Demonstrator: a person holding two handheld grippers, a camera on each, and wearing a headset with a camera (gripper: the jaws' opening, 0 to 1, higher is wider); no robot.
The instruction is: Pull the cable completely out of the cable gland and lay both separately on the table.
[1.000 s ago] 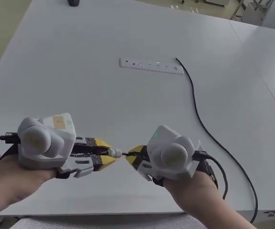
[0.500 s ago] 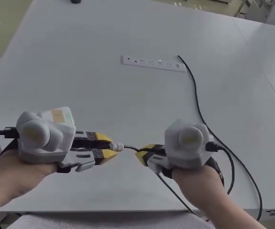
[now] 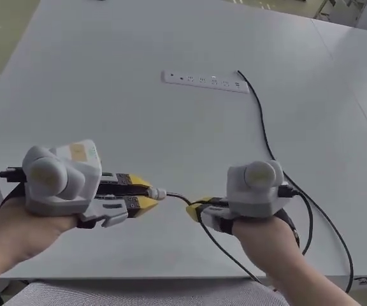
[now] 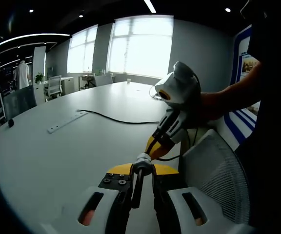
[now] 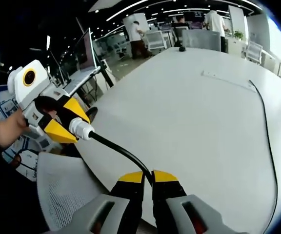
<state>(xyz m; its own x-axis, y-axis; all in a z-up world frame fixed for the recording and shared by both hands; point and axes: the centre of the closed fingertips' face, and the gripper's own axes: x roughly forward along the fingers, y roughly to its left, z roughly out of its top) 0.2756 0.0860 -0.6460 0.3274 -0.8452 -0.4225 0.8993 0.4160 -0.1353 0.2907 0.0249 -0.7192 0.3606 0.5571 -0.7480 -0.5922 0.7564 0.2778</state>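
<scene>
Over the table's near edge the left gripper pinched the white cable gland and the right gripper clamped the black cable, not yet pulled free, so neither had been laid down.

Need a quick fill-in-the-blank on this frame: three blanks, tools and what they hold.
The left tool is shut on the cable ___. The right tool is shut on the black ___ coming out of it. The white power strip lies on the ___.
Missing: gland; cable; table.
</scene>
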